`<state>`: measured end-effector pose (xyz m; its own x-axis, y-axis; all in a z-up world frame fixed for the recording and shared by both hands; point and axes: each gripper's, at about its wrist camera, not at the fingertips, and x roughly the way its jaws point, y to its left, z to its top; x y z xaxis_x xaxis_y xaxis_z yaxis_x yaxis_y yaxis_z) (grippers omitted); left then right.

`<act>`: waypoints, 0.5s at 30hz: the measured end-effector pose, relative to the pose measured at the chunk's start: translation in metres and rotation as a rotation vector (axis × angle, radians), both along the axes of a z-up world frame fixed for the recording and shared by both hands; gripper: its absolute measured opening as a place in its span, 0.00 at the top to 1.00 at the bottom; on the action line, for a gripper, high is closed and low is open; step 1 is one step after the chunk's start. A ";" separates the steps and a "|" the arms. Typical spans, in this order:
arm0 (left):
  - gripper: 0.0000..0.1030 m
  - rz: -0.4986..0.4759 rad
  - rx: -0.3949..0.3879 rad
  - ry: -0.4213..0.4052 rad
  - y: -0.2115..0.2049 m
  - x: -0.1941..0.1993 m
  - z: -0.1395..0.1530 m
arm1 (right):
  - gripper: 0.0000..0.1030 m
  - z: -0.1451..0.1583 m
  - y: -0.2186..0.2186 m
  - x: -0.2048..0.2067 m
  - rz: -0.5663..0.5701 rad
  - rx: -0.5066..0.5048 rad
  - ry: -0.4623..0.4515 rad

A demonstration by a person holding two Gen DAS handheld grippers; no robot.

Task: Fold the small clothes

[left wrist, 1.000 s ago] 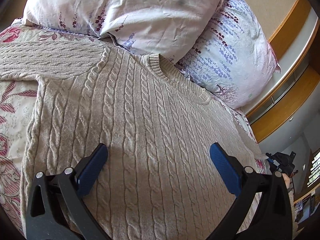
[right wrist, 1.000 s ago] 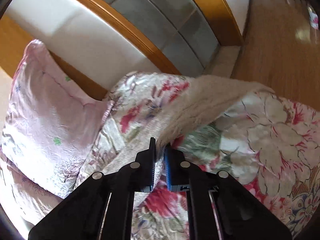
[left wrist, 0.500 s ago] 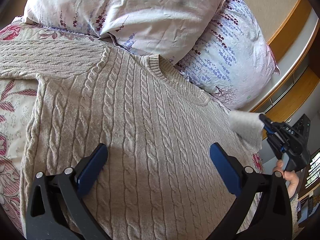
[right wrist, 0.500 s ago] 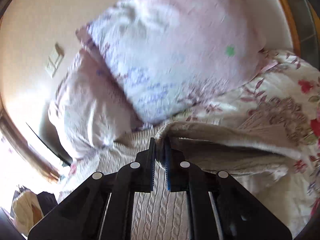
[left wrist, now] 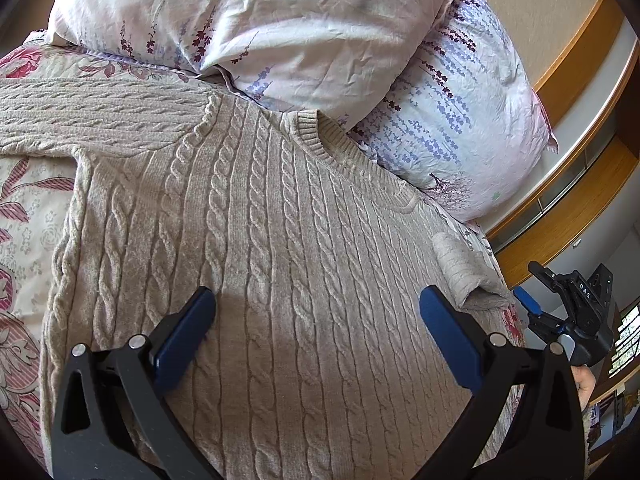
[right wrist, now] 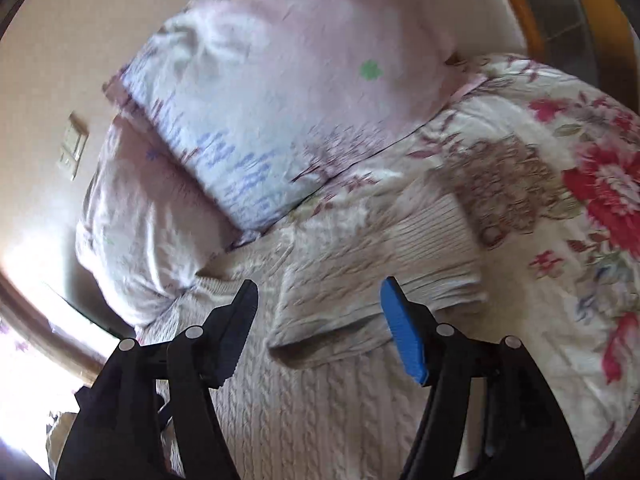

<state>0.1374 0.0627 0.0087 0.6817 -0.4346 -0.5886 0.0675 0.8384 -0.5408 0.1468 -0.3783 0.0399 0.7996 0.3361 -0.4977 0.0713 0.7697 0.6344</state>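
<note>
A beige cable-knit sweater (left wrist: 280,248) lies flat on the flowered bedspread (left wrist: 24,208), collar towards the pillows. My left gripper (left wrist: 316,312) hovers open over its chest, nothing between the blue pads. The sweater's right sleeve (left wrist: 460,272) lies folded in over the body's edge; in the right wrist view the same sleeve (right wrist: 380,272) rests on the sweater (right wrist: 320,412). My right gripper (right wrist: 320,304) hangs just above that sleeve with its jaws opening, pads off the knit. It shows at the bed's right edge as the right gripper (left wrist: 536,296), held by a hand.
Two pale flowered pillows (left wrist: 260,28) (left wrist: 460,120) lie against the collar at the head of the bed. A wooden headboard rail (left wrist: 572,64) curves behind them. The flowered bedspread (right wrist: 580,208) runs on to the right of the sleeve.
The right gripper carried the sleeve cuff from the bed's edge in over the sweater, then let go and opened. The left gripper stayed still and open.
</note>
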 end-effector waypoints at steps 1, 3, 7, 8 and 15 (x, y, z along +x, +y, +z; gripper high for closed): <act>0.02 0.000 0.000 0.000 0.000 0.000 0.000 | 0.37 -0.004 -0.014 0.000 -0.059 0.018 0.037; 0.02 0.000 -0.002 0.000 0.000 0.000 0.000 | 0.40 -0.020 -0.040 0.001 -0.129 0.113 0.096; 0.02 0.001 -0.004 -0.001 0.000 0.000 0.000 | 0.47 -0.044 -0.061 0.004 -0.174 0.218 0.151; 0.02 0.001 -0.005 -0.001 0.000 0.000 0.000 | 0.53 -0.046 -0.062 0.006 -0.168 0.235 0.147; 0.02 0.002 -0.009 -0.002 0.000 -0.001 0.001 | 0.63 -0.030 -0.044 0.013 -0.115 0.158 0.092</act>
<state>0.1368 0.0626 0.0094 0.6834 -0.4384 -0.5838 0.0669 0.8339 -0.5479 0.1601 -0.4224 0.0101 0.7906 0.3248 -0.5191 0.2163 0.6450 0.7329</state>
